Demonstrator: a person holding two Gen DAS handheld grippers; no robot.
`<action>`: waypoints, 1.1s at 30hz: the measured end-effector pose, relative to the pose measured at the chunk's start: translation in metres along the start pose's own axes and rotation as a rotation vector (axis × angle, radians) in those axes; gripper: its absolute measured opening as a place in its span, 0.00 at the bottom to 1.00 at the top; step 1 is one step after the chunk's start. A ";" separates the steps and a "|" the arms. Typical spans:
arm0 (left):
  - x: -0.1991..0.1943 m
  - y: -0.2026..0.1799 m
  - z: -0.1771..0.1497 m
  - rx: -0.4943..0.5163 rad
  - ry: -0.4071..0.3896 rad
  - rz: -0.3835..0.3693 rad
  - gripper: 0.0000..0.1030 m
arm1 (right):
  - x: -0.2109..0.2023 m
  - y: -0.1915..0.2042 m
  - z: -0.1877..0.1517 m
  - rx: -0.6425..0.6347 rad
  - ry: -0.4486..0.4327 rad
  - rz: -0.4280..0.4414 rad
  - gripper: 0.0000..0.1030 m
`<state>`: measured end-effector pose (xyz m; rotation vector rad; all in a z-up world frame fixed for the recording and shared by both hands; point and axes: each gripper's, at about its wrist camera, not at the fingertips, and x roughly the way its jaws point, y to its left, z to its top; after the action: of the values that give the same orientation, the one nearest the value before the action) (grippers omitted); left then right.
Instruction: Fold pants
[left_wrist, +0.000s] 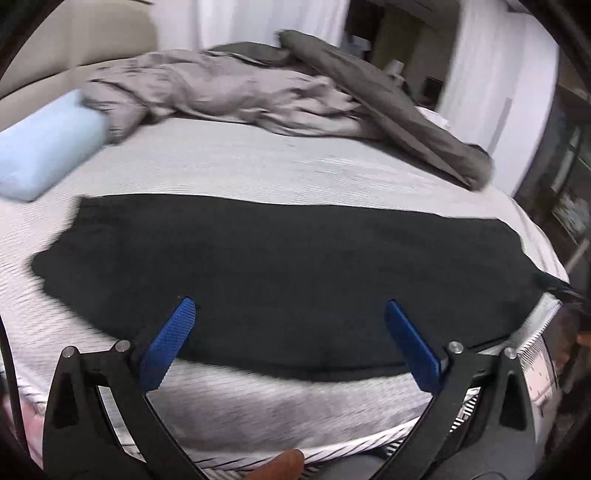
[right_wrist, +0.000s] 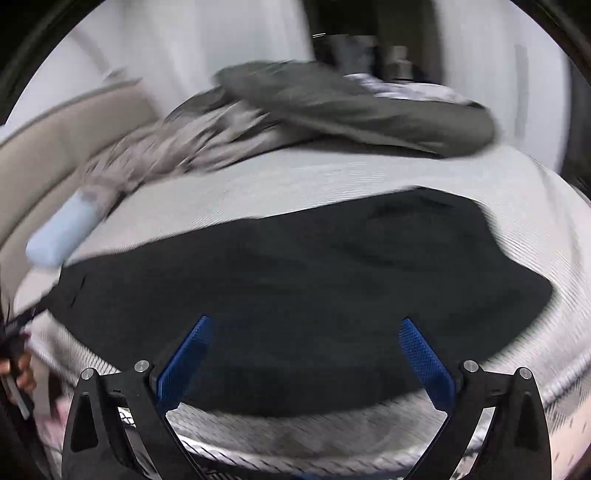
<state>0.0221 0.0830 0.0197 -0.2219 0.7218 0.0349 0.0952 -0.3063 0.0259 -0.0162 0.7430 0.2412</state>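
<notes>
Left wrist view: black pants (left_wrist: 280, 280) lie flat across a grey bed (left_wrist: 258, 170); left gripper (left_wrist: 290, 308) and right gripper (right_wrist: 304, 325) gape wide, empty.

Both views are smeared by motion, the right wrist view worse. There the quilt (right_wrist: 207, 147) at 11 o'clock is streaked and its folds cannot be read. The pants (left_wrist: 280, 266) run past the frame at 3 o'clock in the left wrist view, their end hidden. A hand (right_wrist: 22, 373) at 9 o'clock is cut off by the rim; what it holds cannot be told.
</notes>
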 end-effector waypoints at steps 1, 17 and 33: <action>0.011 -0.017 0.000 0.012 0.012 -0.021 0.99 | 0.015 0.015 0.003 -0.041 0.019 0.017 1.00; 0.096 -0.103 -0.046 0.162 0.154 -0.003 0.99 | 0.048 -0.057 -0.046 -0.252 0.088 -0.286 0.99; 0.135 -0.141 0.019 0.193 0.196 -0.086 0.99 | 0.068 0.012 -0.011 -0.155 0.102 0.037 1.00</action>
<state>0.1517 -0.0567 -0.0287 -0.0715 0.9043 -0.1395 0.1332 -0.2816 -0.0272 -0.1631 0.8256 0.3351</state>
